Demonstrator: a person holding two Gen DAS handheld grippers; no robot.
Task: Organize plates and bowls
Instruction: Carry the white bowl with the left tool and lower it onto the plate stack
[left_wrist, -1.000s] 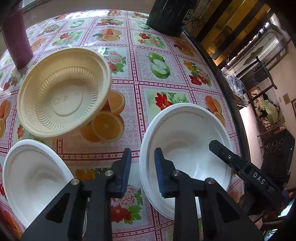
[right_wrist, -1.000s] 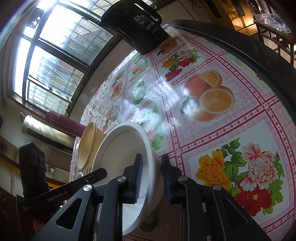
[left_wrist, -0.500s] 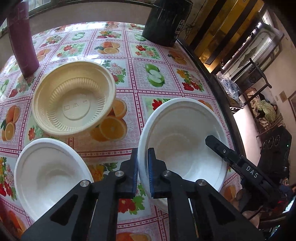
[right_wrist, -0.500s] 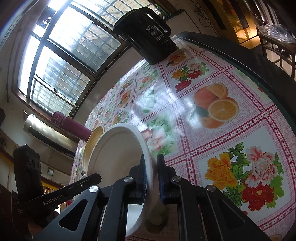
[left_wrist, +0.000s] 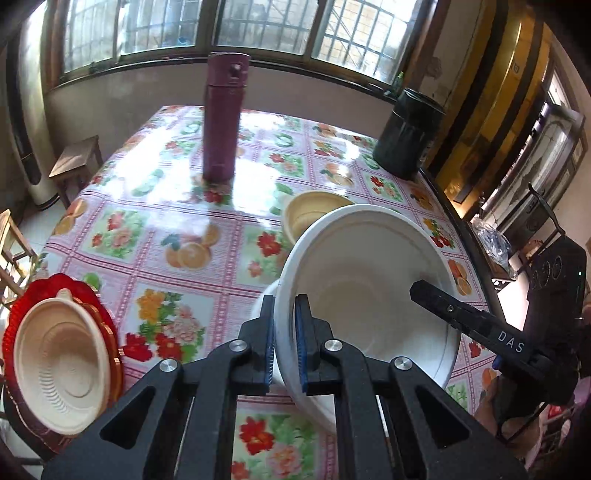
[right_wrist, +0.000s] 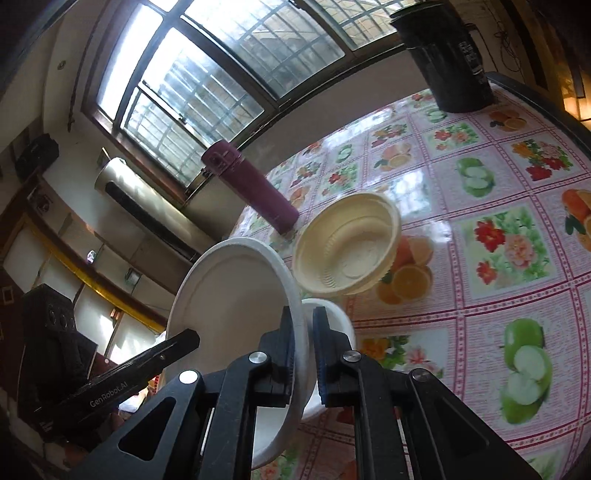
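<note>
Both grippers hold one large white bowl (left_wrist: 369, 291) by opposite rims, lifted and tilted above the table. My left gripper (left_wrist: 284, 343) is shut on its near rim. My right gripper (right_wrist: 303, 354) is shut on the other rim of the same white bowl (right_wrist: 229, 306). A second white bowl (right_wrist: 332, 317) sits on the table right under it, mostly hidden. A cream bowl (right_wrist: 351, 247) rests behind it; it also shows in the left wrist view (left_wrist: 310, 214). A beige bowl (left_wrist: 62, 365) lies on red plates (left_wrist: 22, 314) at the left.
A maroon flask (left_wrist: 221, 114) stands at the back of the floral tablecloth (left_wrist: 177, 229). A black canister (left_wrist: 408, 133) stands at the back right corner. The table edge runs along the right. A wooden stool (left_wrist: 75, 158) is beyond the table at left.
Both grippers have closed on the white bowl's rims and lifted it off the table, tilting it. It now hangs over the second white bowl. Both views swung up toward the windows.
</note>
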